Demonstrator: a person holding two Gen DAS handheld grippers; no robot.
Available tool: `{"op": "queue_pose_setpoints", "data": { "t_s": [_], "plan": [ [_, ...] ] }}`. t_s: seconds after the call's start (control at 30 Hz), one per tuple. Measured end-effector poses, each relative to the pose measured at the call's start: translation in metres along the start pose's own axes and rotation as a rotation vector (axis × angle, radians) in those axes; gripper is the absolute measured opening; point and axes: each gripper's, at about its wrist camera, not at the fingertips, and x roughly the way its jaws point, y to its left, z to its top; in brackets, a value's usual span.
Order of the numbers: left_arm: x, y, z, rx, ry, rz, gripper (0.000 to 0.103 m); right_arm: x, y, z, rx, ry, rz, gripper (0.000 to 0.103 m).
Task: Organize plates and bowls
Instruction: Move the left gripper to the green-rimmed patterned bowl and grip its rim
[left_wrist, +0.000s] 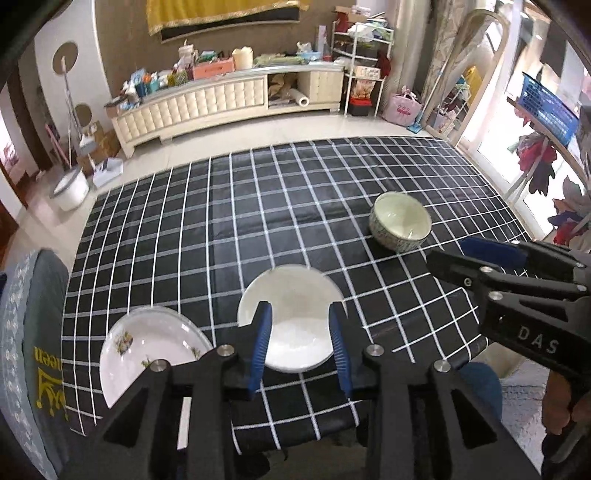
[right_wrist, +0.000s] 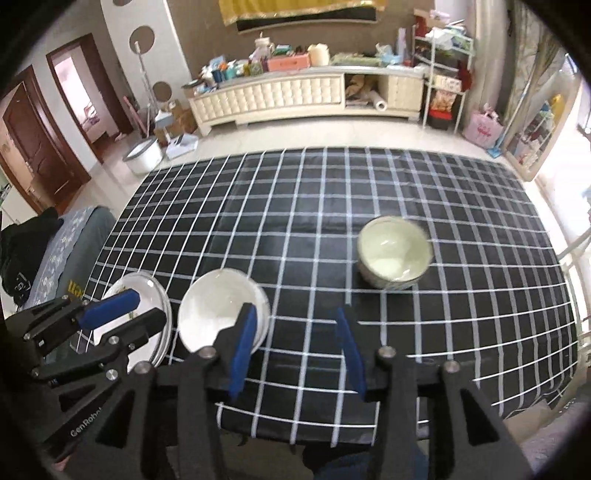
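A plain white bowl (left_wrist: 291, 306) (right_wrist: 218, 306) sits near the front edge of the black checked table (left_wrist: 258, 206). My left gripper (left_wrist: 300, 343) hovers open just above and in front of it, fingers apart with nothing between them. Left of the bowl lies a white plate with a flower print (left_wrist: 147, 343) (right_wrist: 147, 291), partly hidden by the left gripper (right_wrist: 125, 317) in the right wrist view. A pale green patterned bowl (left_wrist: 400, 221) (right_wrist: 395, 254) stands upright further right. My right gripper (right_wrist: 295, 347) (left_wrist: 454, 254) is open over bare cloth, short of the green bowl.
A chair with a grey cushion (left_wrist: 33, 350) stands at the table's left side. A cream cabinet (left_wrist: 221, 103) loaded with clutter lines the far wall. A white bucket (left_wrist: 70, 190) sits on the floor. A hand (left_wrist: 561, 406) holds the right gripper.
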Motion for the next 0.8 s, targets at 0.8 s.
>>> {"op": "queue_pose_setpoints", "data": {
  "t_s": [0.8],
  "plan": [
    [0.064,-0.088,0.084,0.074,0.031,0.007,0.04,0.015,-0.122,0.032,0.077,0.01,-0.056,0.062]
  ]
}}
